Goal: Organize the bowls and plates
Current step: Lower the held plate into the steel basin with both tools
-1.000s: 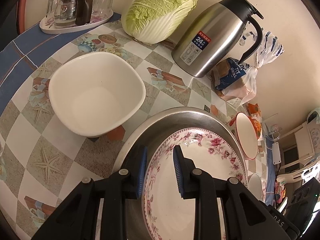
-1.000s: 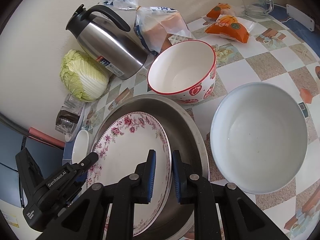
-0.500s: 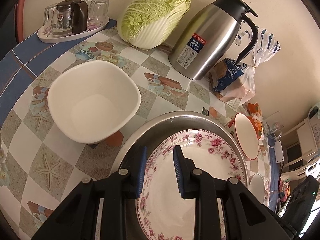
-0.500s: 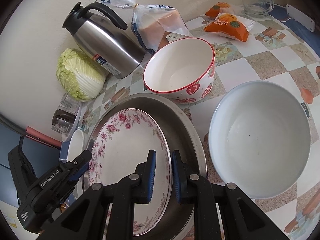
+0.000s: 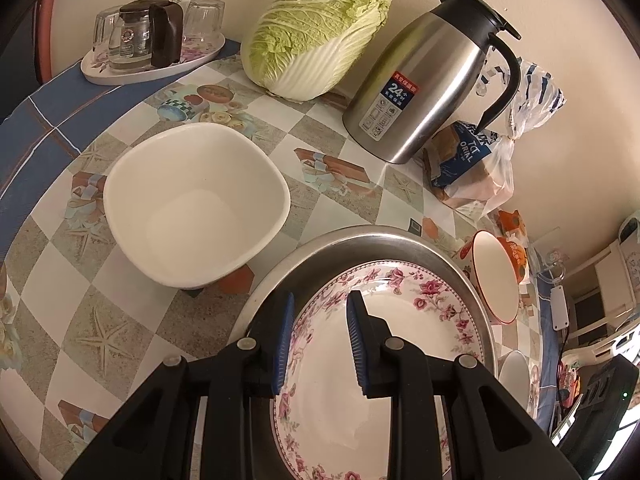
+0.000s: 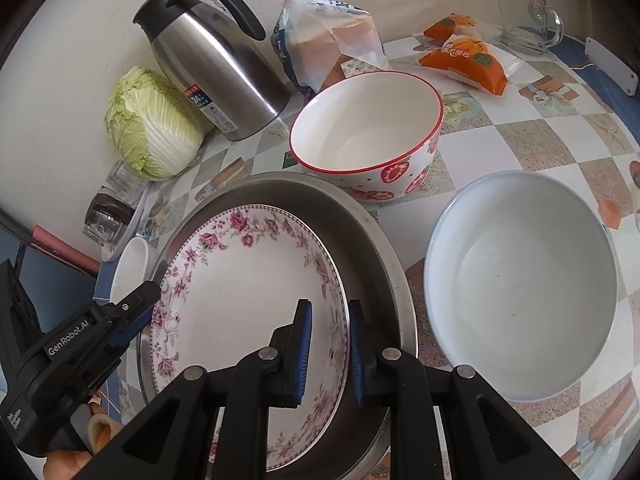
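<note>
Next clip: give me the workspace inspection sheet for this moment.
Surface: table under a checkered, sea-themed cloth.
Job's things: floral plate inside steel basin; white square bowl; strawberry bowl; pale round bowl.
Clutter: napa cabbage, thermos jug, bagged bread, glasses tray, orange snack packs.
Grippers: left gripper and right gripper straddle opposite plate rims; contact unclear.
Cables: nothing seen.
Surroundings: cream wall.
</note>
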`<act>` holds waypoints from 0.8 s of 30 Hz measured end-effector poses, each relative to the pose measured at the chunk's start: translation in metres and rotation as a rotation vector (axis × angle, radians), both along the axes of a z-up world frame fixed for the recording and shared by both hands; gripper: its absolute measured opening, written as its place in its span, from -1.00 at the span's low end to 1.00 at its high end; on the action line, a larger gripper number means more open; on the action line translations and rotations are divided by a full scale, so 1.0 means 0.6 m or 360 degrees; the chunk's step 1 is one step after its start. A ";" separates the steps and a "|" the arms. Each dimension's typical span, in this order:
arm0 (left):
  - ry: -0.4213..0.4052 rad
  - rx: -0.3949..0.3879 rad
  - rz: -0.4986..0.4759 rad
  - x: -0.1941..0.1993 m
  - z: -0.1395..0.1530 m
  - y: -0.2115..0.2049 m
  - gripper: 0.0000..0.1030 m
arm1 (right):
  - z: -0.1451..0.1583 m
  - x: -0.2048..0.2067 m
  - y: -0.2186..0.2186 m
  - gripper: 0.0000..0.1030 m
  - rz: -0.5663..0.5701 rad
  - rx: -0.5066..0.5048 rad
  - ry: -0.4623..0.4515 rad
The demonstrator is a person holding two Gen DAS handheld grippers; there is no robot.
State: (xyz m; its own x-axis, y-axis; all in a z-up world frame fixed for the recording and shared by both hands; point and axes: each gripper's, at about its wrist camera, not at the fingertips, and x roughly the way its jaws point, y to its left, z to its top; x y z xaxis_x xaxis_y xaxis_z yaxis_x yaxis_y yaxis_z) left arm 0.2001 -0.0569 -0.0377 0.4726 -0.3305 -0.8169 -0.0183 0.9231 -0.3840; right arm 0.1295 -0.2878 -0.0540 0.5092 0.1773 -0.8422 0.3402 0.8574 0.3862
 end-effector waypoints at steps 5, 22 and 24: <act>0.0003 -0.0001 0.0007 0.000 0.000 0.003 -0.49 | -0.002 0.003 0.008 -0.61 0.0041 -0.0032 0.0006; 0.0039 0.0055 0.0015 -0.004 -0.002 -0.002 -0.45 | 0.002 0.005 0.006 -0.61 0.0056 -0.0062 0.0016; 0.0044 0.0062 0.0013 -0.004 0.000 -0.003 -0.45 | 0.007 0.003 0.004 -0.61 0.0055 -0.0066 0.0005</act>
State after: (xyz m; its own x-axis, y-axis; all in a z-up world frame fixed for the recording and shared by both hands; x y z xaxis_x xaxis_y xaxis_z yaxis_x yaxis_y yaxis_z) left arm 0.1976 -0.0587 -0.0378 0.4521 -0.2942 -0.8420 -0.0362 0.9372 -0.3469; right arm 0.1313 -0.2854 -0.0500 0.5009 0.1597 -0.8507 0.3114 0.8838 0.3493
